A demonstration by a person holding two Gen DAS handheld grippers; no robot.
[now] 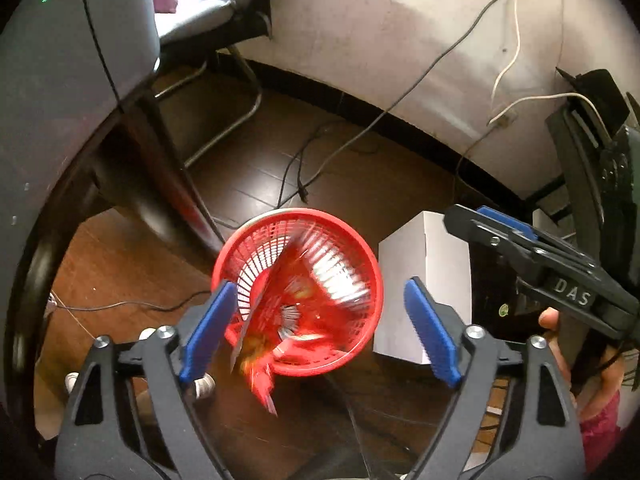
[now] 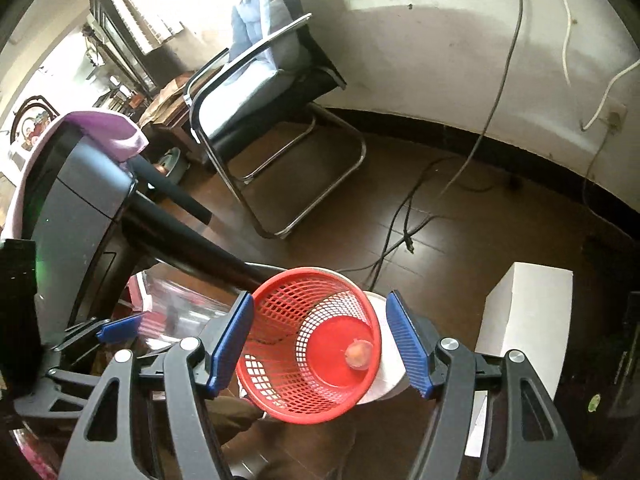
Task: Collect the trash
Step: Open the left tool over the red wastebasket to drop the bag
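A red mesh wastebasket [image 1: 352, 264] stands on the dark wood floor; it also shows in the right wrist view [image 2: 280, 376]. In the left wrist view a blurred red snack wrapper [image 1: 262, 352] hangs in the air over the basket's near rim, free of my open left gripper [image 1: 320, 332]. My right gripper [image 2: 320, 344] is open and empty above the basket, whose bottom holds a small round pinkish item [image 2: 359, 354]. The right gripper also appears at the right in the left wrist view [image 1: 500, 228]. The left gripper's blue tip [image 2: 120, 328] shows beside a blurred shiny wrapper [image 2: 176, 308].
A white box [image 1: 424, 288] stands right of the basket [image 2: 524, 320]. A grey table [image 1: 60, 80] with dark legs is on the left. A metal-framed chair [image 2: 264, 92] stands by the wall. Cables [image 2: 408, 224] lie on the floor.
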